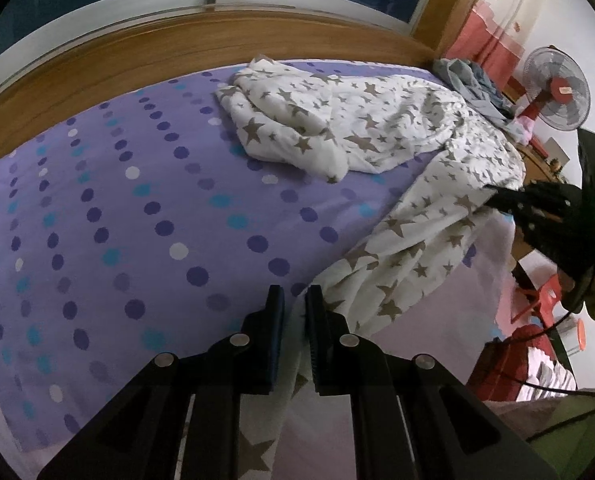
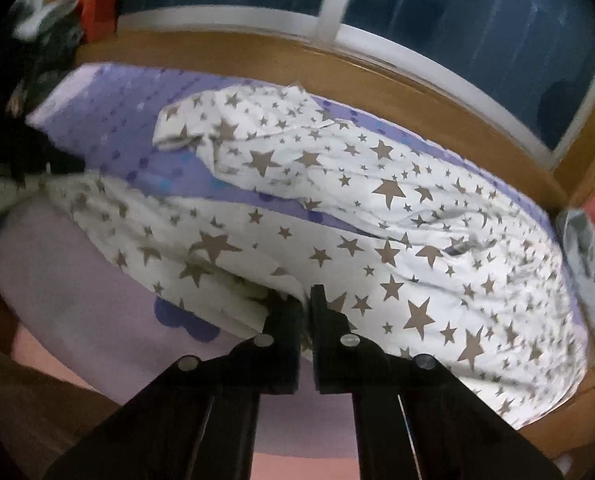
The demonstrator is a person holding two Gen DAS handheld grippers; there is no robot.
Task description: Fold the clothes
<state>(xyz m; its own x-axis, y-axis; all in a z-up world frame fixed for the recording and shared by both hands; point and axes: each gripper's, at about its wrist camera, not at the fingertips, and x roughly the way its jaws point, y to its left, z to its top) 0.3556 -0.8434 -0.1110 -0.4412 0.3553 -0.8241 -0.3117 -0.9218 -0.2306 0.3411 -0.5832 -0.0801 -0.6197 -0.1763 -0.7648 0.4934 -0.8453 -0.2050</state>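
Both grippers, left (image 1: pixel 294 300) and right (image 2: pixel 307 300), clenched the star-print cloth's (image 2: pixel 397 240) near edge, probably to stretch it across the bed (image 1: pixel 117 220) for folding.

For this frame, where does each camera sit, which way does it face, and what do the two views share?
Left wrist: on the left gripper, looking across the dotted bedsheet toward the headboard; its fingers pinch the star cloth, and the right gripper shows at right.
Right wrist: on the right gripper, facing the headboard and window; its fingers pinch the cloth edge.
Shared: star cloth, bedsheet, headboard, window.
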